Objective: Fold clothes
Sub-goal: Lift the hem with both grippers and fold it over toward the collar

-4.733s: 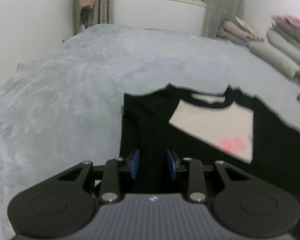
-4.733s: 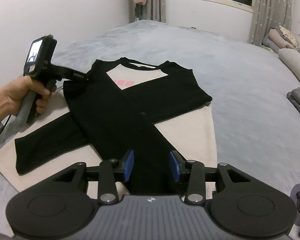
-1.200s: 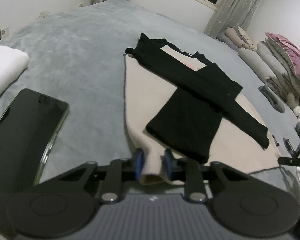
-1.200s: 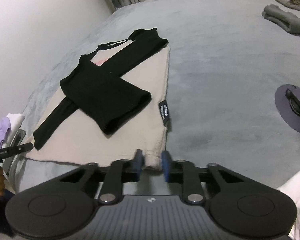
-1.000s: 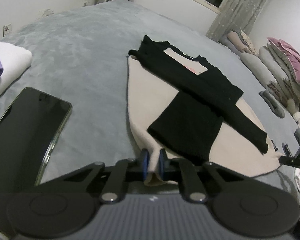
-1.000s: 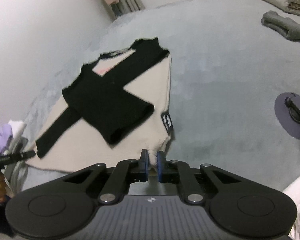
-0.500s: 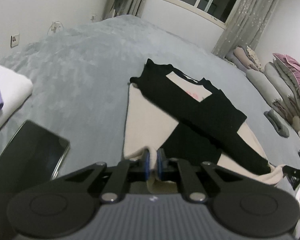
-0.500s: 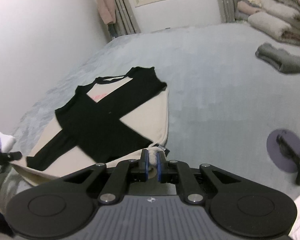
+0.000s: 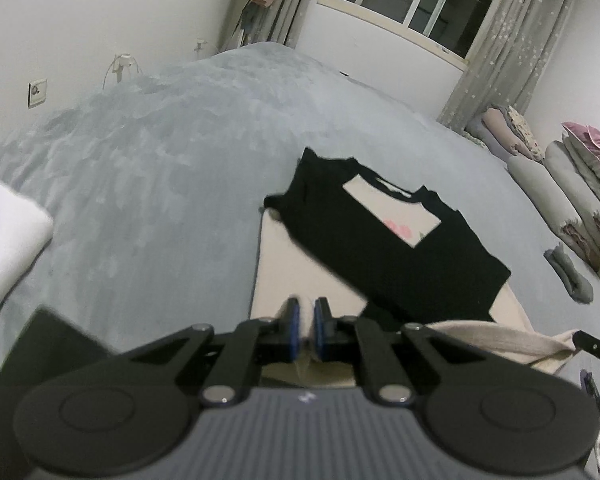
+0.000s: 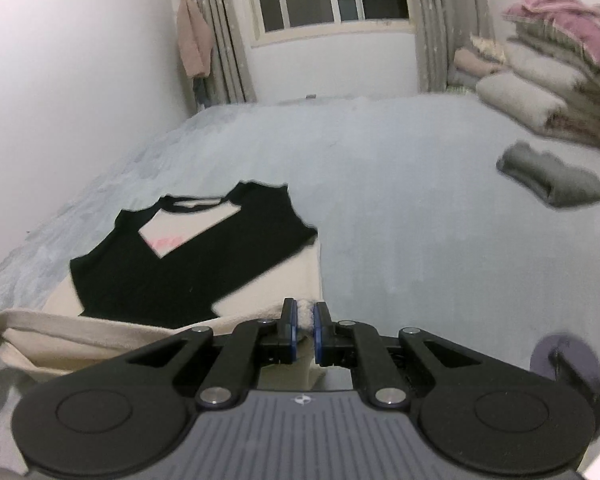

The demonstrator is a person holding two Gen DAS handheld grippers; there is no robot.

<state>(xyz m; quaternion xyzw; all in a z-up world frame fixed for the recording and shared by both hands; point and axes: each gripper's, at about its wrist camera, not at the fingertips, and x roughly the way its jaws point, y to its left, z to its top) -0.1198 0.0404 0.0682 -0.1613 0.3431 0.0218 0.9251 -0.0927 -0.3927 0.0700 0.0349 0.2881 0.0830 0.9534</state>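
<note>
Gripping one shirt (image 9: 400,264): two tools.

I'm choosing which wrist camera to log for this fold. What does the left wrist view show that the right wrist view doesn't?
Only the left wrist view shows the wall socket and a white folded pile at its left edge. Only the right wrist view shows the purple disc and a pink garment hanging clearly by the curtain. Both show the shirt with its beige hem lifted, the grey folded garment, and each gripper, left gripper and right gripper, pinching the hem.
</note>
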